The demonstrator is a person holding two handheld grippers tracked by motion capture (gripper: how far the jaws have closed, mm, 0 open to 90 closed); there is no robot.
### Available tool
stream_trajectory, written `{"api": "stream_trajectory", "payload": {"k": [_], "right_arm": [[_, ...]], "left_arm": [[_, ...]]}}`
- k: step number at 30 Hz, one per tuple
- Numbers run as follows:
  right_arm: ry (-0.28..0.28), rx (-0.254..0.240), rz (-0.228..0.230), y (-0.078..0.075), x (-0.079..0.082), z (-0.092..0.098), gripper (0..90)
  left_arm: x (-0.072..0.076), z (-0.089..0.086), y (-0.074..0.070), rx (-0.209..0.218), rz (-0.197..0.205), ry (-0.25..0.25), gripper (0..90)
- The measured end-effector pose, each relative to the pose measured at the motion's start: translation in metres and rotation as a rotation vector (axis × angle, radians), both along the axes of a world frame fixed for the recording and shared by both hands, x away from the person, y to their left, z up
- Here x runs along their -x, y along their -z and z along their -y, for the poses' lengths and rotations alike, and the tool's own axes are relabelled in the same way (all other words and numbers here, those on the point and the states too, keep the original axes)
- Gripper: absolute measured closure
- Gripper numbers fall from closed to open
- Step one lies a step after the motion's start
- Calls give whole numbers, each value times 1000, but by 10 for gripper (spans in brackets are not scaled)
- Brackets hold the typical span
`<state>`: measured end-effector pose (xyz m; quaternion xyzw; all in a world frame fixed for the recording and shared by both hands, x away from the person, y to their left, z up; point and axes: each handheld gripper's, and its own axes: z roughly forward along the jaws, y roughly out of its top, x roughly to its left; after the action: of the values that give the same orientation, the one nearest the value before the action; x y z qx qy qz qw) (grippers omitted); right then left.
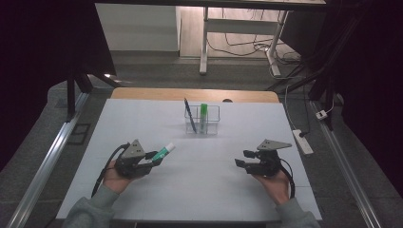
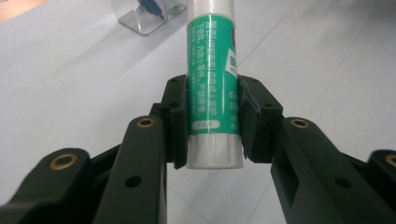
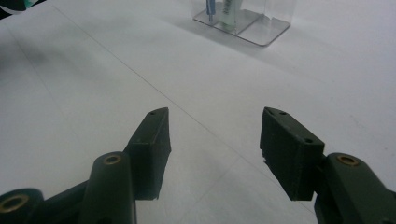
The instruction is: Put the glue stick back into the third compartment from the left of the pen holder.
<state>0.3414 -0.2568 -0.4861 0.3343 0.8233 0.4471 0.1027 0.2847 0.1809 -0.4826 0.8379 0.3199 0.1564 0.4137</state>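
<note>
The left gripper clamps a green-and-white glue stick by its base — long axis pointing up-table toward the clear plastic holder well beyond. The right gripper hangs open, empty — slightly farther from the holder.

The glue stick is a round tube with a green label printed in white and plain white at both ends — its lower end sits clamped between the two black pads of the left tongs. In the high view it juts from those tongs, tilted up toward the far right — clear of the white counter.
</note>
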Motion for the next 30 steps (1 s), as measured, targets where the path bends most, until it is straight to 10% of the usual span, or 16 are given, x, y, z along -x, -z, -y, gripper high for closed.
{"api": "stream_trajectory", "payload": {"k": [30], "right_arm": [[-77,-62,-42,2,0,-36,393]], "left_arm": [[-11,37,0,-12,39,87,656]]}}
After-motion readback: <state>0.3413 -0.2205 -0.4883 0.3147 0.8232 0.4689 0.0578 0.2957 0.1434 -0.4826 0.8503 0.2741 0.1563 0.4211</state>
